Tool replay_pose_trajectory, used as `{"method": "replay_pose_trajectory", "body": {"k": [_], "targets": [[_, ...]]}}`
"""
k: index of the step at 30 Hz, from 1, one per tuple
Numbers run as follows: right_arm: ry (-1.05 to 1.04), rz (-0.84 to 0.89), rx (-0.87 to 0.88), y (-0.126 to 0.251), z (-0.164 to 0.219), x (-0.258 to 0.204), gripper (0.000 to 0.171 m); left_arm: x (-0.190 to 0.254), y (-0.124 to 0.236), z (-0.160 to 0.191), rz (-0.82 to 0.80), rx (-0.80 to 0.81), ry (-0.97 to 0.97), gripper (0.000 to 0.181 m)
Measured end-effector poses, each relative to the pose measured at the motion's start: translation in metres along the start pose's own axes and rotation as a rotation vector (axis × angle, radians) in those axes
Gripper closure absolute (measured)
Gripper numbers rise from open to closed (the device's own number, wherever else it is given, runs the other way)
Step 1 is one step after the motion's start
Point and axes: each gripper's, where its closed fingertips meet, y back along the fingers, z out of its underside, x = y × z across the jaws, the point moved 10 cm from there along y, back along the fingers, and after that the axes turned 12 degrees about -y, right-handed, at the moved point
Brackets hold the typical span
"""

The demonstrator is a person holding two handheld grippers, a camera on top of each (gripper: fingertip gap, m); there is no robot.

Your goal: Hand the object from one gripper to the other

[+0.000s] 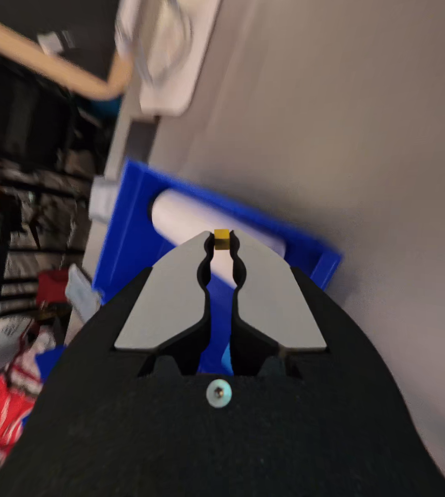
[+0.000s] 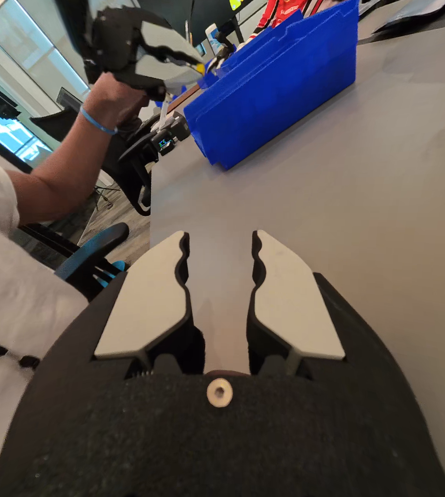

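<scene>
Left wrist view shows the left gripper pinching a tiny yellow hard-looking cube at the very tips of its narrowed fingers, held over a blue plastic bin with a white roll inside. It looks light, rigid and easy to drop, with little face left to take; the receiver would need the free top or bottom. Right gripper hangs over the grey surface, fingers wide, empty, well apart from the cube.

Right hand-held gripper gapes over grey table; blue bin beyond.
</scene>
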Motion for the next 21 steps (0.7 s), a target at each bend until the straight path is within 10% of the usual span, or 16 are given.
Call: {"method": "replay_pose_trajectory", "body": {"k": [9, 21], "targets": [[-0.068, -0.321, -0.014, -0.055, -0.060, -0.012, 0.130, 0.075, -0.024, -0.145, -0.168, 0.457, -0.144, 0.171], [-0.309, -0.563, -0.136, -0.049, -0.028, 0.003, 0.144, 0.139, -0.049, -0.174, -0.227, 0.573, -0.115, 0.171]]}}
